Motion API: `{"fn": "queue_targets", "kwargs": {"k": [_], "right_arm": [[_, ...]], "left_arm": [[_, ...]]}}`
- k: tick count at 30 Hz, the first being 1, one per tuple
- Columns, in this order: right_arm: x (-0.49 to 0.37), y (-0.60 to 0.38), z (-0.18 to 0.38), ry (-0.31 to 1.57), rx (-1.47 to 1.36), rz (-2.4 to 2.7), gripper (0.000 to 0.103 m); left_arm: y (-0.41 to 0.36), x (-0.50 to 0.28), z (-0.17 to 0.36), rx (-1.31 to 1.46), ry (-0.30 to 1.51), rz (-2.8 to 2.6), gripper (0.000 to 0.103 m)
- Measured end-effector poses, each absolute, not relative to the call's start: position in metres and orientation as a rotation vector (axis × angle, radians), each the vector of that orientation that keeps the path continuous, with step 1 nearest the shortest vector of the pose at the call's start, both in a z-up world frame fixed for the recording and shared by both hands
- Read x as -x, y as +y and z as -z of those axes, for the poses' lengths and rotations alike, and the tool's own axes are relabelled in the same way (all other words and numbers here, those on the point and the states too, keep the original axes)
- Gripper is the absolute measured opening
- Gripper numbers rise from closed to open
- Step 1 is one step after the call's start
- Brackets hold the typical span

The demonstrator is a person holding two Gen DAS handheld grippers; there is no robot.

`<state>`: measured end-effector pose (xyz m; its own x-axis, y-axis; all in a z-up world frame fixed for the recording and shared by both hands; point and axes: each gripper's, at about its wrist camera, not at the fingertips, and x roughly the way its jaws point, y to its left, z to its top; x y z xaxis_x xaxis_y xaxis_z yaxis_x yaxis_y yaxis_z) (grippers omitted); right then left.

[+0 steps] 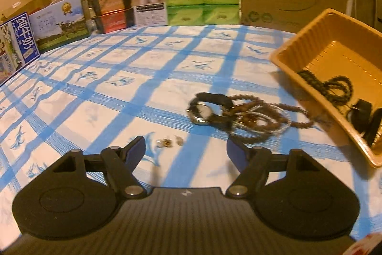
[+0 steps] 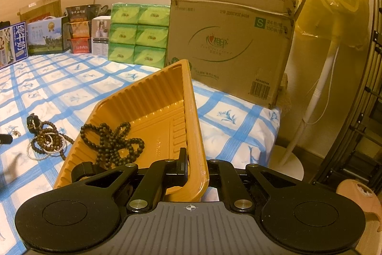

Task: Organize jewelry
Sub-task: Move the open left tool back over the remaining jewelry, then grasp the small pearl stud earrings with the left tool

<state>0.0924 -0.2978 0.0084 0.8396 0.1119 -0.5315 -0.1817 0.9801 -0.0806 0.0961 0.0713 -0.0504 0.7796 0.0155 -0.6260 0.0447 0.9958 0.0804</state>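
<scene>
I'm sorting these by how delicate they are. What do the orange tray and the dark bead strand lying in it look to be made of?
The orange tray looks like thin moulded plastic: ribbed walls, a glossy sheen and a rolled rim, clamped by the right gripper. The dark bead strand seems to be matte round beads, possibly wood or seed; its dull, unreflective surface suggests that, though stone can't be ruled out.

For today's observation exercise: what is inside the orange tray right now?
Inside the orange tray lies a dark bead necklace and a black strap-like item near the front. The right gripper clamps the tray's rim and hides the nearest corner, so anything there cannot be seen.
</scene>
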Motion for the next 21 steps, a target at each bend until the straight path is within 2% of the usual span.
{"fn": "queue_targets", "kwargs": {"k": [3,11,21], "right_arm": [[-0.093,-0.299,-0.008,0.556,0.132,-0.154,0.006],[-0.095,-0.3,-0.007,0.563,0.138,-0.149,0.006],[-0.097,-0.301,-0.006,0.569,0.143,-0.146,0.006]], "left_arm": [[0.08,-0.101,0.053,-0.109,0.673,-0.004,0.068],[0.091,-0.117,0.069,-0.139,0.717,-0.048,0.042],[0.087,-0.131,0.081,-0.144,0.718,-0.051,0.035]]}}
